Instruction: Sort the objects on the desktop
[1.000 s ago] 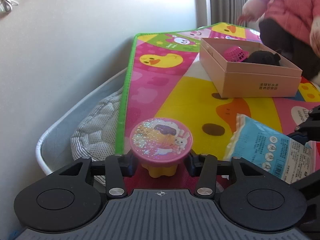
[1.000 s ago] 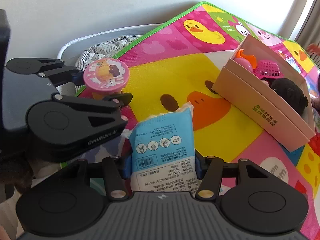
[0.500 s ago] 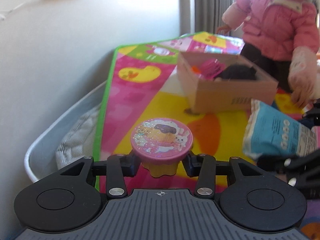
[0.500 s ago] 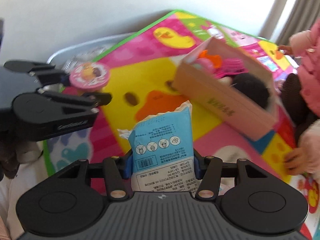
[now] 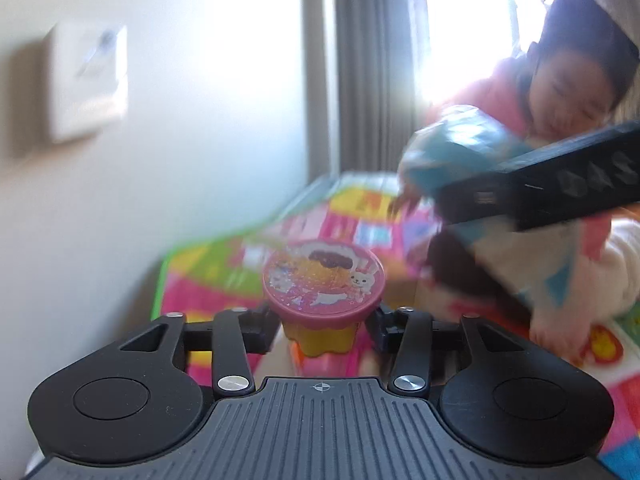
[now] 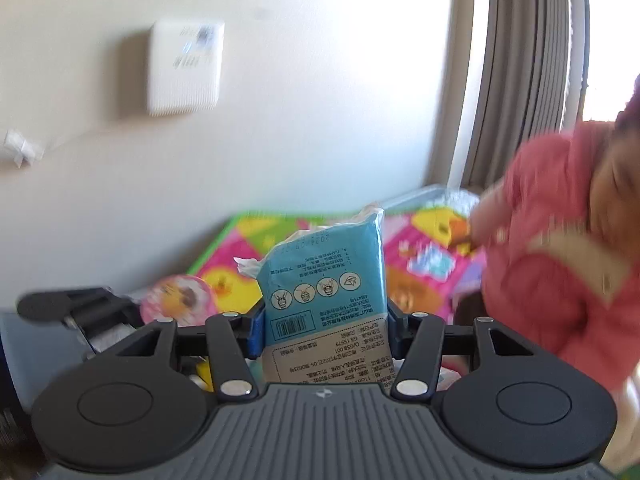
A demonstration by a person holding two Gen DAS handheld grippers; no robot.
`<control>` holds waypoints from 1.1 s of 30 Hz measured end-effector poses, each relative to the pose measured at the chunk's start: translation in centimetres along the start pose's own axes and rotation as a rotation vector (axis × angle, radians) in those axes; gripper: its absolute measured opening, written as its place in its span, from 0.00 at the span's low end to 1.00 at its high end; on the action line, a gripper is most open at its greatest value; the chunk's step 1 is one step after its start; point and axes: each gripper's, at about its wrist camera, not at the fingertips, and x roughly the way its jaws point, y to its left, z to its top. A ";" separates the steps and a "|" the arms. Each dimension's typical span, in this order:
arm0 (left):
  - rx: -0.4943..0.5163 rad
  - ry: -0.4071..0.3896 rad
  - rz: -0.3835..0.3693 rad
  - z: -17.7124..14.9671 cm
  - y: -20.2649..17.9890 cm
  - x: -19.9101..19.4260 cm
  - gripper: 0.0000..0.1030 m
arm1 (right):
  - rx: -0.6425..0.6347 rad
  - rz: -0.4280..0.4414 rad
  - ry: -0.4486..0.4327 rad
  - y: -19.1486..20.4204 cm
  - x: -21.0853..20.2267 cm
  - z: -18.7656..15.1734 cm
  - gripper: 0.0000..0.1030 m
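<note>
Pink-lidded toy cup [image 5: 323, 286] | between left tool [image 5: 322, 320] jaws, opening | blue packet [image 6: 325, 292] | between right tool [image 6: 325, 330] jaws, opening

Strong daylight glares through the window [image 5: 472, 40] at right; both fisheye views show heavy motion blur and curved, dark-cornered edges.

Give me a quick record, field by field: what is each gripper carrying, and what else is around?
left gripper: jaws opening, with the pink-lidded toy cup between them
right gripper: jaws opening, with the blue tissue pack between them
floor: colourful play mat
wall: white box mounted on it
window side: grey curtain
bystander: person in a pink jacket
image quality: blurred
</note>
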 end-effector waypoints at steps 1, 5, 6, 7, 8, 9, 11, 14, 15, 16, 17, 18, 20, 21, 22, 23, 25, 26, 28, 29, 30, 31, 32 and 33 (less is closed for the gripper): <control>0.009 0.021 -0.005 0.3 -0.1 1.2 0.91 | 0.020 -0.006 0.003 -0.5 0.9 0.6 0.80; -0.065 0.108 0.040 -2.6 1.0 2.3 0.94 | 0.043 -0.013 -0.015 -1.6 2.2 -0.9 0.82; -0.084 0.138 0.052 -3.8 1.3 2.2 0.94 | 0.042 0.009 -0.010 -1.5 2.5 -2.1 0.83; -0.095 0.165 0.062 -5.1 1.3 2.0 0.95 | 0.039 0.028 0.000 -1.3 2.6 -3.7 0.84; -0.097 0.185 0.066 -6.4 1.1 1.7 0.95 | 0.036 0.040 0.015 -1.0 2.7 -5.4 0.84; -0.091 0.194 0.069 -7.8 0.8 1.2 0.97 | 0.034 0.048 0.034 -0.8 2.8 -7.3 0.85; -0.073 0.193 0.081 -10.3 -0.3 0.4 0.99 | 0.057 0.060 0.077 -0.1 2.8 -11.5 0.88; -0.090 0.207 0.084 -13.5 -1.2 -0.8 1.00 | 0.114 0.057 0.160 1.1 2.5 -17.2 0.93; -0.096 0.221 0.084 -14.2 -1.3 -1.1 1.00 | 0.148 0.054 0.171 1.3 2.3 -18.7 0.95; -0.098 0.233 0.093 -15.0 -1.5 -1.4 1.00 | 0.178 0.050 0.183 1.3 2.0 -19.9 1.00; -0.099 0.238 0.112 -15.7 -1.6 -1.6 1.00 | 0.197 0.047 0.192 1.4 1.8 -20.7 1.00; -0.098 0.238 0.140 -16.3 -1.5 -1.9 1.00 | 0.207 0.042 0.199 1.5 1.6 -21.3 1.00; -0.096 0.236 0.194 -16.9 -1.2 -2.8 1.00 | 0.218 0.027 0.208 1.8 1.4 -21.8 1.00; -0.100 0.245 0.210 -17.0 -0.9 -3.2 1.00 | 0.215 0.027 0.218 2.0 1.4 -21.9 1.00; -0.107 0.254 0.220 -16.8 -0.4 -3.4 1.00 | 0.210 0.034 0.231 2.3 1.4 -22.0 1.00; -0.113 0.256 0.228 -16.7 0.0 -3.7 1.00 | 0.204 0.044 0.241 2.5 1.1 -21.9 1.00; -0.121 0.265 0.237 -16.7 0.6 -4.3 1.00 | 0.182 0.065 0.259 3.2 1.0 -22.2 1.00; -0.124 0.268 0.242 -16.8 0.8 -4.4 1.00 | 0.167 0.074 0.268 3.6 1.0 -22.2 1.00; -0.130 0.272 0.263 -16.8 1.2 -4.7 1.00 | 0.133 0.091 0.286 4.9 1.1 -22.4 1.00; -0.132 0.272 0.276 -16.8 1.5 -4.9 1.00 | 0.113 0.095 0.299 5.4 1.2 -22.3 1.00; -0.135 0.272 0.288 -16.8 1.7 -5.0 1.00 | 0.092 0.093 0.316 5.9 1.6 -22.2 1.00; -0.140 0.276 0.300 -16.8 2.0 -5.2 1.00 | 0.076 0.090 0.334 6.4 2.1 -22.2 1.00; -0.144 0.288 0.304 -16.9 2.2 -5.2 1.00 | 0.070 0.090 0.352 6.6 2.6 -22.2 1.00; -0.144 0.308 0.296 -17.0 2.3 -5.1 1.00 | 0.073 0.081 0.360 6.8 2.9 -22.2 1.00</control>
